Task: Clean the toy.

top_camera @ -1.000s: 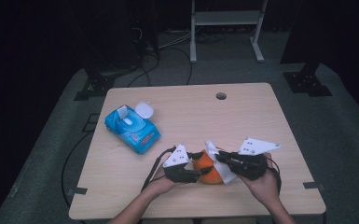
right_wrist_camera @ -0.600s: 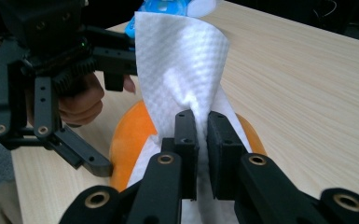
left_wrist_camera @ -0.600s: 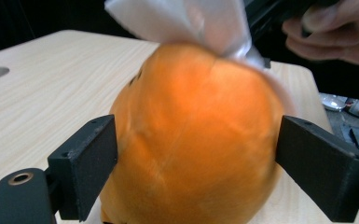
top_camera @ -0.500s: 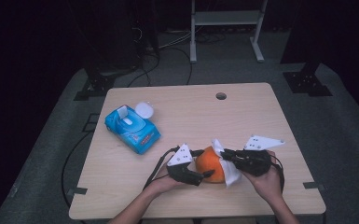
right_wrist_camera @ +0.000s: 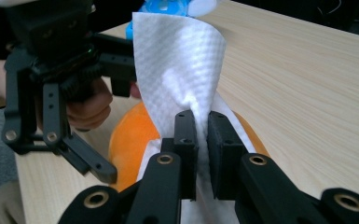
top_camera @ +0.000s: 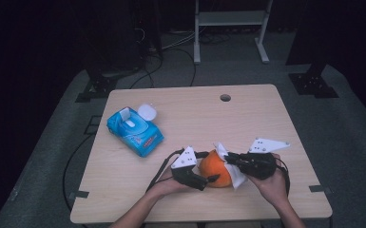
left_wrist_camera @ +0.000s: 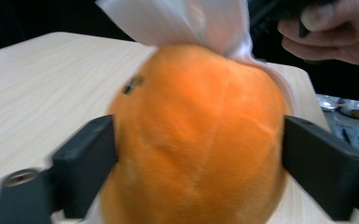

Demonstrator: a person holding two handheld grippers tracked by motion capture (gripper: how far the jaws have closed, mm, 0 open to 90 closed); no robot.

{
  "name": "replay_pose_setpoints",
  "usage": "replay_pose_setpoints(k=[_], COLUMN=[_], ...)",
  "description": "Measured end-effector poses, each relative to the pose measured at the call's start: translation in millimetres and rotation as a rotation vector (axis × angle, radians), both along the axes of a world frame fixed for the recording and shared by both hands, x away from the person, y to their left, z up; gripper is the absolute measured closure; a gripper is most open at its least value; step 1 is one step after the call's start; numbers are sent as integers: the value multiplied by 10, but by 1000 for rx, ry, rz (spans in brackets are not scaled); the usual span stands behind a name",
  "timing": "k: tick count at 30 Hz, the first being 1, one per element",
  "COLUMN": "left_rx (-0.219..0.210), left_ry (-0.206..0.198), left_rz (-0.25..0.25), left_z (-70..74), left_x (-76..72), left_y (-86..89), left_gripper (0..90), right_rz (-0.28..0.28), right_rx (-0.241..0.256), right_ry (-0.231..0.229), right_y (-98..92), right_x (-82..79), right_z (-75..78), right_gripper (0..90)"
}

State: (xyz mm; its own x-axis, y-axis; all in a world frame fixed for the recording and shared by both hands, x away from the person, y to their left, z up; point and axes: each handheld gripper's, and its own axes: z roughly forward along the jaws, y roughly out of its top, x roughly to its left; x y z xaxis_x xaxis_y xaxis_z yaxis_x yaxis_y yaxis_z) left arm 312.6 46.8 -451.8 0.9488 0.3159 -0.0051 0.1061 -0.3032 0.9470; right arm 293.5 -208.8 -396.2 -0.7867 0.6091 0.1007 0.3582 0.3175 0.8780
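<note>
Orange (left_wrist_camera: 196,135) clamped between left gripper (top_camera: 208,178) jaws | right gripper (right_wrist_camera: 201,140) pinched tissue (right_wrist_camera: 179,65) against it | wiping underway, unfinished

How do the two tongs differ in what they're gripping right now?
The left tongs stand wide, clamping the orange ball from both sides; the right tongs are nearly closed, pinching a thin white wipe. The left tongs sit low at the ball's sides, the right over its top. Both have black jaws.
</note>
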Motion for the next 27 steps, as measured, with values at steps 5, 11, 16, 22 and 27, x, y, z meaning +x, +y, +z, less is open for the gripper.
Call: replay_pose_setpoints(k=[5, 11, 16, 22, 27], left_rx=[21, 41, 40, 28, 21], left_ry=[-12, 0, 0, 8, 16], left_rz=[17, 5, 19, 25, 39], left_z=[143, 214, 162, 124, 103], left_x=[-63, -119, -110, -99, -68], left_y=[31, 28, 30, 63, 95], left_gripper=[437, 445, 427, 385, 363], right_rz=[-17, 98, 27, -86, -37], right_rx=[34, 23, 30, 29, 56], right_ry=[-11, -64, -33, 15, 8], right_y=[-33, 240, 88, -198, -151], right_x=[-33, -201, -72, 46, 0], right_z=[75, 207, 93, -30, 6], right_gripper=[827, 826, 828, 827, 827])
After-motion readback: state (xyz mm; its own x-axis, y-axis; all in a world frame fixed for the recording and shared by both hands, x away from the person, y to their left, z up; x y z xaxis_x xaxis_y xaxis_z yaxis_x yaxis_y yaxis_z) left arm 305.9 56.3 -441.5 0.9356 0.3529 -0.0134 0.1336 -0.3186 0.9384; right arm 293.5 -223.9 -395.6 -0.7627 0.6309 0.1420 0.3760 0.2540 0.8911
